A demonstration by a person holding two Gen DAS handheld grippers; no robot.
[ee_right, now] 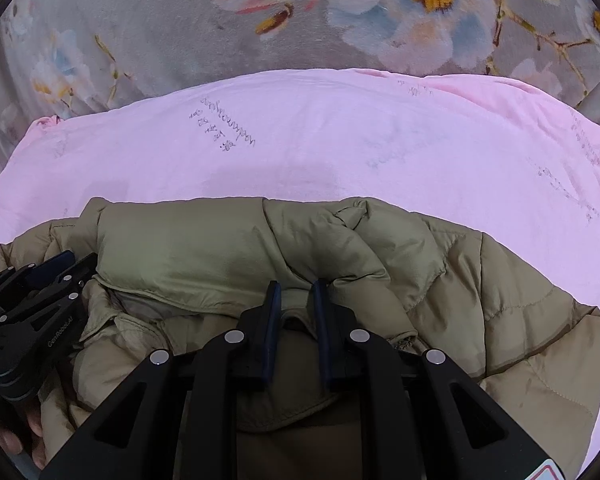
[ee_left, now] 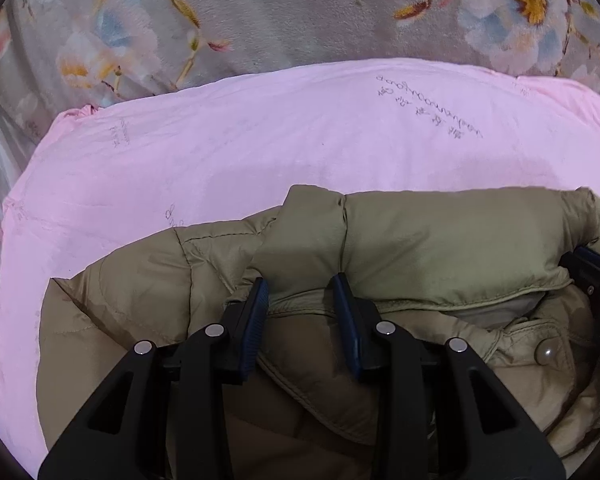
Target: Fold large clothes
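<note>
An olive-green puffer jacket (ee_left: 440,240) lies bunched on a pink sheet (ee_left: 220,152). In the left wrist view my left gripper (ee_left: 300,286) is shut on a thick fold of the jacket's collar, which fills the gap between its blue pads. In the right wrist view the same jacket (ee_right: 204,248) spreads across the lower frame. There my right gripper (ee_right: 297,292) is shut on a thinner fold of the collar edge. Each gripper shows in the other's view: the right gripper (ee_left: 596,276) at the far right, the left gripper (ee_right: 52,268) at the far left, held by a hand (ee_right: 16,436).
The pink sheet (ee_right: 380,152) extends beyond the jacket on all far sides. Behind it lies a grey blanket with large flowers (ee_left: 260,12), also seen as the floral blanket (ee_right: 140,20). A pearly snap button (ee_left: 546,352) sits on the jacket's front.
</note>
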